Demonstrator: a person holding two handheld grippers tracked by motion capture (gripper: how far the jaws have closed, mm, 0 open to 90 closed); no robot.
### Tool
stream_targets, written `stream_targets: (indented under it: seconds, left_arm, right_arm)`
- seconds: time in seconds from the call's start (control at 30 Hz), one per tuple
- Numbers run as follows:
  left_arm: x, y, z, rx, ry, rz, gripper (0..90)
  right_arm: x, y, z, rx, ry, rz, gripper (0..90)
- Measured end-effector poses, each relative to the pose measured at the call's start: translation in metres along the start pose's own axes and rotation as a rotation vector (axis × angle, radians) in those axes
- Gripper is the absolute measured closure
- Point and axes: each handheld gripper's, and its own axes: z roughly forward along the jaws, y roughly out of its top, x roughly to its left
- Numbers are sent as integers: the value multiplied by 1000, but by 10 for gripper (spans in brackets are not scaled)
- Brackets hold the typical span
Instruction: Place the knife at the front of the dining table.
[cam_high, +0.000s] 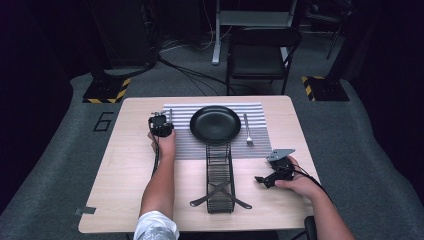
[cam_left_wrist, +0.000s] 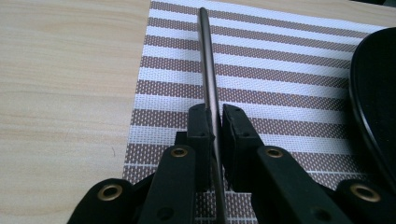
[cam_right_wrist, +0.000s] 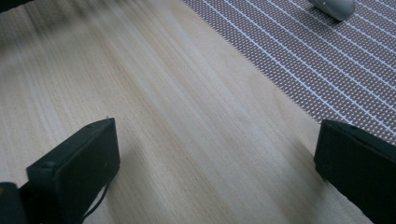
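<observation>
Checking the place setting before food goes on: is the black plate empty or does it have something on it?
Empty. The black plate shows a bare dark surface on the striped placemat; the fork lies beside it.

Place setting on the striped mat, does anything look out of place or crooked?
Mostly tidy: the black plate is centred on the striped mat, with the fork straight on its right. The one oddity is the wire rack, whose far end overlaps the mat's near edge. The left tool is shut on a thin metal utensil at the mat's left.
</observation>
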Motion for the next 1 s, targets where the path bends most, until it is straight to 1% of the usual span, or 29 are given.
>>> stream_targets:
  seconds: [0.07,0.17,0.2,0.27,0.3,0.4,0.53,0.63,0.67,0.73,0.9,1.0]
  left_arm:
    - [-1,-1,0,-2,5,-1,819]
    - [-2,-1,0,-8,7,21,819]
    - [-3,-1,0,-10,7,13,819]
    - [-4,-1,0,-10,9,18,819]
    - [-3,-1,0,-7,11,27,819]
    - [-4,-1,0,-4,10,26,818]
    - [-6,-1,0,-9,9,49,816]
    - [-7,-2,0,-3,-15,53,805]
    - [-8,-3,1,1,-34,53,799]
    - [-10,-5,3,14,-51,52,788]
    - [-12,-5,2,16,-60,57,740]
    - [-10,-4,-1,14,-79,51,722]
  right_arm:
    - [0,0,0,1,0,0,0]
    - [0,0,0,1,1,0,0]
    - [0,0,0,1,1,0,0]
    - [0,0,0,1,0,0,0]
    - [0,0,0,1,0,0,0]
    - [0,0,0,1,0,0,0]
    - [0,0,0,1,0,0,0]
    - [0,0,0,2,1,0,0]
    - [0,0,0,2,1,0,0]
    - [0,0,0,2,0,0,0]
    - [0,0,0,2,0,0,0]
    - [0,0,0,1,0,0,0]
